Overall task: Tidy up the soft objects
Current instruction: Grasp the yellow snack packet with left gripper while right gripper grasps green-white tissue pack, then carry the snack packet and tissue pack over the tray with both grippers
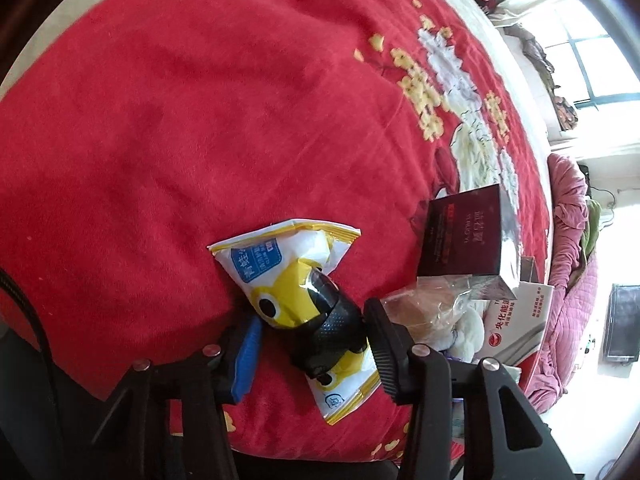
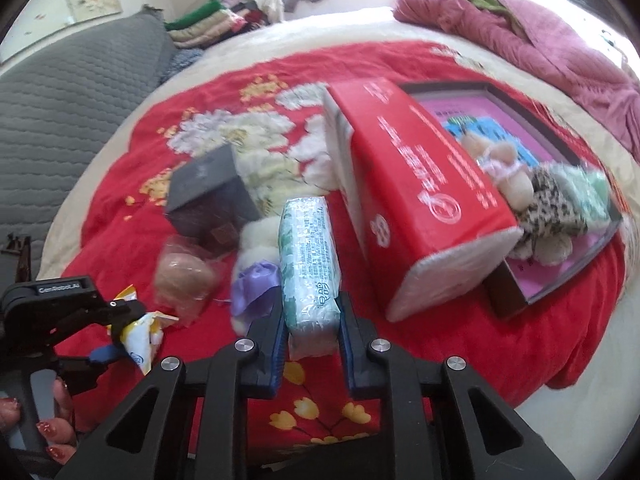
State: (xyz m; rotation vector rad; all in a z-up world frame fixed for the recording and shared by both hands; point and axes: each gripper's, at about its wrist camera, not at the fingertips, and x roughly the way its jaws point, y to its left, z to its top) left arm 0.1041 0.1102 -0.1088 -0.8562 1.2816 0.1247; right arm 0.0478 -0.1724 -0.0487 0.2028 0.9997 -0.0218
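Right hand-held gripper (image 2: 311,322) clenched on a tissue pack (image 2: 310,256), lifted just beside the red box (image 2: 420,196). Left hand-held gripper (image 1: 310,344) released around a yellow snack bag (image 1: 296,280) on the bedspread (image 1: 200,100). Advice: carry the pack level over the dark tray (image 2: 560,280); release low.

A home bedroom: red floral blanket (image 2: 360,64) on a bed, folded clothes (image 2: 212,20), window (image 1: 592,68)
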